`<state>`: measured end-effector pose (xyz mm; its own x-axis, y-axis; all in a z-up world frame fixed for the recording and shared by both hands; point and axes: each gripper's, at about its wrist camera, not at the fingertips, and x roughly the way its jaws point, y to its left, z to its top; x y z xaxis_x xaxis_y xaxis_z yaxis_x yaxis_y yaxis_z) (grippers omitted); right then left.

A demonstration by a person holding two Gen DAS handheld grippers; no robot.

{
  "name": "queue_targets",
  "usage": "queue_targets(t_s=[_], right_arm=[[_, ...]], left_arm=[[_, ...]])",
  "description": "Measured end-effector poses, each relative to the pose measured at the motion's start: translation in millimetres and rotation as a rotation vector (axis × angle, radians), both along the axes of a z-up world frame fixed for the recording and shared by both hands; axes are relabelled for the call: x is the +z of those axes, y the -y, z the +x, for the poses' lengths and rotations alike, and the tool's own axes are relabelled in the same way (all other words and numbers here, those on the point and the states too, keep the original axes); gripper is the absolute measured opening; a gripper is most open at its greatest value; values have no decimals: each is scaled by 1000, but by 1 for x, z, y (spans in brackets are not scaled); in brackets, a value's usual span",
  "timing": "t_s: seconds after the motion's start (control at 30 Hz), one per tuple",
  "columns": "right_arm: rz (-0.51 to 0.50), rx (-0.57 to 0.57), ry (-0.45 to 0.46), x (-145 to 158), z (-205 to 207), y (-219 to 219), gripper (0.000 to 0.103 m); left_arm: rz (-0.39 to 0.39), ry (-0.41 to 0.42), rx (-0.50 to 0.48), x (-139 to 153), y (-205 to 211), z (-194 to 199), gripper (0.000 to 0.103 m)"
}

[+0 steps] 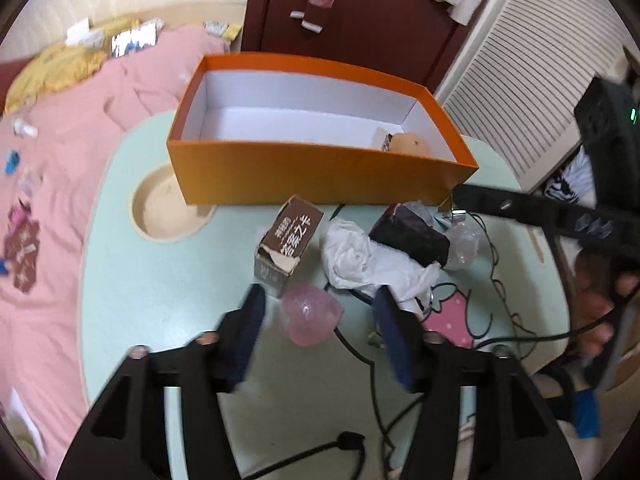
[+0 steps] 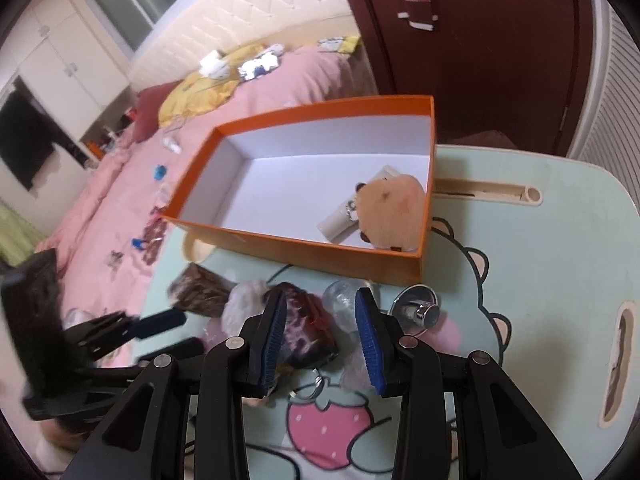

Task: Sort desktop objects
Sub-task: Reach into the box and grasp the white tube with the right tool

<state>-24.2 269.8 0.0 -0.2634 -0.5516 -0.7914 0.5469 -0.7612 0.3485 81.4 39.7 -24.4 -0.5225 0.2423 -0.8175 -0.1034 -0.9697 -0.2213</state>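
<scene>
My left gripper is open, low over the pale green table, with a pink translucent lump lying between its blue pads, neither of them touching it. Just beyond lie a torn brown carton, crumpled white tissue and a dark brown pouch. My right gripper hovers with its jaws narrowly apart over the pouch and some clear plastic; I see no grip. The orange box holds a tan plush toy and a white tube. The left gripper shows at left.
A shiny metal knob lies near the box's corner. Thin black cables run across the table's right side. A round recess is sunk in the table beside the box. A pink bed strewn with small items borders the table.
</scene>
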Motion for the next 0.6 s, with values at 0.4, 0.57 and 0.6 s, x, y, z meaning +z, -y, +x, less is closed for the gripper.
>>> queue_targets(t_s=[0.4,0.57,0.6], right_arm=[[-5,46,184,61,-83,34,43],[108,80,358,37,-119,72,43],[134,84,387,30,-125,78,43]], left_arm=[[89,-159,37,30,39,11,63],[108,-169,86,33,57,11,63],[112,-169,94,32,60,12,63]])
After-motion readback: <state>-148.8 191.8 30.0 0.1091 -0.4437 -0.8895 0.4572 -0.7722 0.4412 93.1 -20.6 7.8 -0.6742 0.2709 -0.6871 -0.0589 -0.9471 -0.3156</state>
